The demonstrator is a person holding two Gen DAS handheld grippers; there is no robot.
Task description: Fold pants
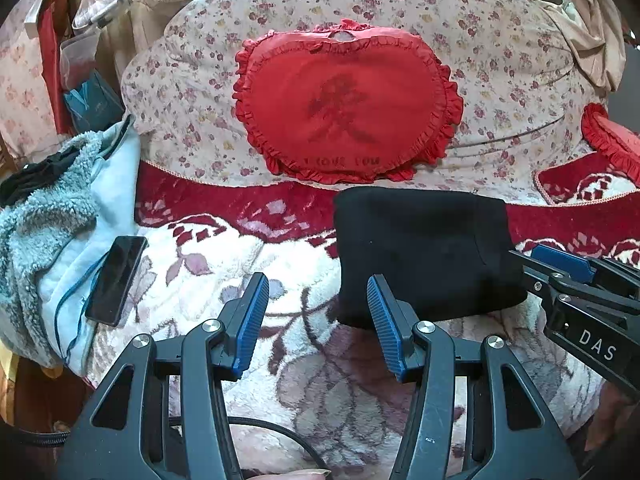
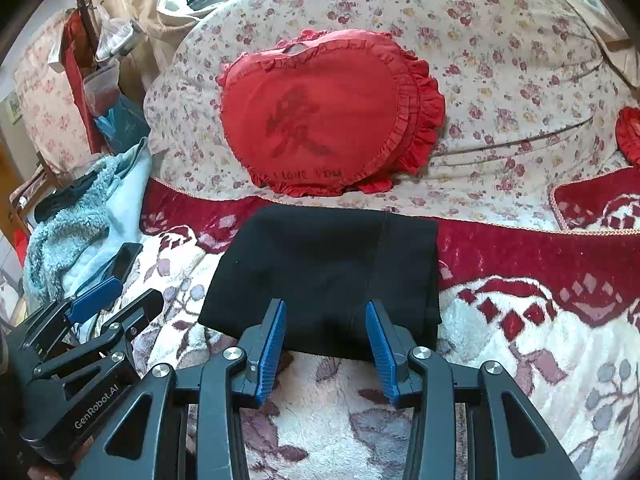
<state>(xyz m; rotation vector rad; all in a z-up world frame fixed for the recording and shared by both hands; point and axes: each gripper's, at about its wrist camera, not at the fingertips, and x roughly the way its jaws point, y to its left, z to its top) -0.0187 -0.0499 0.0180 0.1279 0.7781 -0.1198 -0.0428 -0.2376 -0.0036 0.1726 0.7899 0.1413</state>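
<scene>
While folded pants [image 2: 324, 280] lie just ahead | right tongs [image 2: 326, 312] wide, empty | left tongs [image 1: 318, 288] wide, beside them

Daylit room; floral quilt [image 1: 500, 92], red heart cushion [image 1: 344, 108], plush blanket [image 1: 224, 276]

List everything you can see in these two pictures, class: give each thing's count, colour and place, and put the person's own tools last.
pants: one, black, folded flat on the blanket, just ahead of the right tool
blanket: one, white and red floral, covering the bed
heart cushion: one whole, red, frilled, on the flowered quilt
flowered quilt: one, cream, behind the pants
phone: one, black, left, on the fleece
fleece: one, pale blue, left edge
left tool: one, black with blue pads, open
right tool: one, same colours, open
</scene>
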